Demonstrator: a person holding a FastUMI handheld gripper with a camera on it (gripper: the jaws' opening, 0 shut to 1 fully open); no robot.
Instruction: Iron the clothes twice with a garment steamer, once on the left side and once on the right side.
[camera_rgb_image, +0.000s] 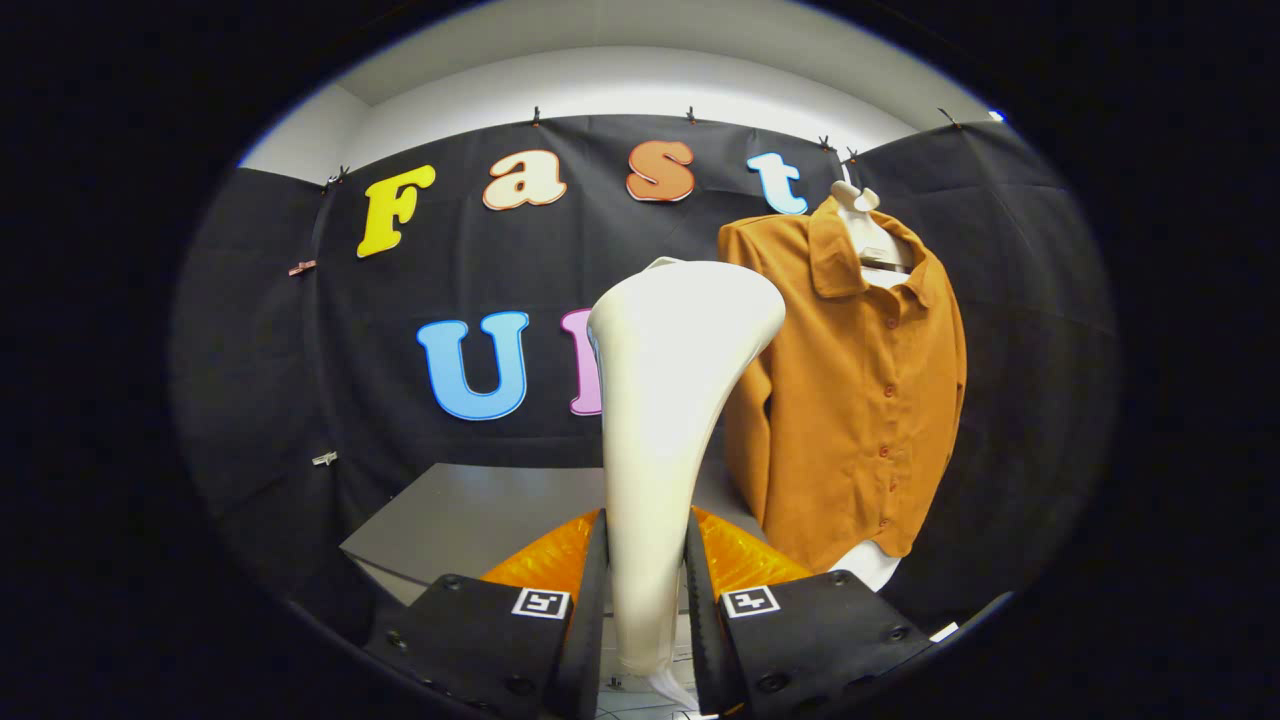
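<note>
A white garment steamer (665, 400) stands upright between my fingers, its narrow handle pinched by both and its wide head flaring above them. My gripper (646, 590) is shut on that handle. A rust-orange buttoned shirt (860, 400) hangs on a pale hanger (862, 215) beyond the steamer and to its right, collar up, front facing me. The steamer head overlaps the shirt's left sleeve in the view, and I cannot tell whether they touch. A white layer peeks out under the shirt's hem.
A grey table top (470, 520) lies below, ahead of the fingers. Black cloth walls (280, 350) close the booth behind and on both sides. The shirt hangs close to the right wall.
</note>
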